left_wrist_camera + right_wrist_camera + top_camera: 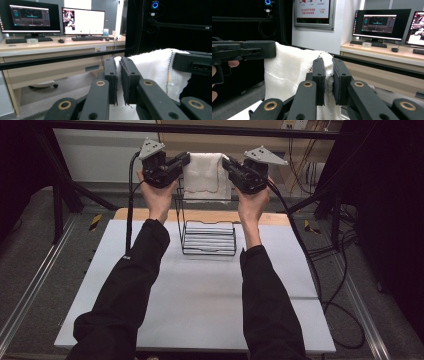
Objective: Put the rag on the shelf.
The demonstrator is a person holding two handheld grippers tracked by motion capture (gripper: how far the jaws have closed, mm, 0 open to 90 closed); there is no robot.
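A white towel (pixel 202 175) hangs spread between both grippers, held high above a black wire rack (pixel 209 237). My left gripper (pixel 186 159) is shut on the towel's left top corner; in the left gripper view the towel (pixel 155 67) is pinched between its jaws (pixel 119 75). My right gripper (pixel 225 162) is shut on the right top corner, and the right gripper view has the cloth (pixel 289 75) squeezed between the black jaws (pixel 328 77). The towel drapes down behind the rack's upper wires.
The rack stands at the far middle of a white table (pixel 200 300), with a wooden strip (pixel 200 216) along the far edge. A black frame bar (pixel 200 129) crosses overhead. Cables (pixel 320 280) trail off to the right. Desks with monitors (pixel 82 21) lie beyond.
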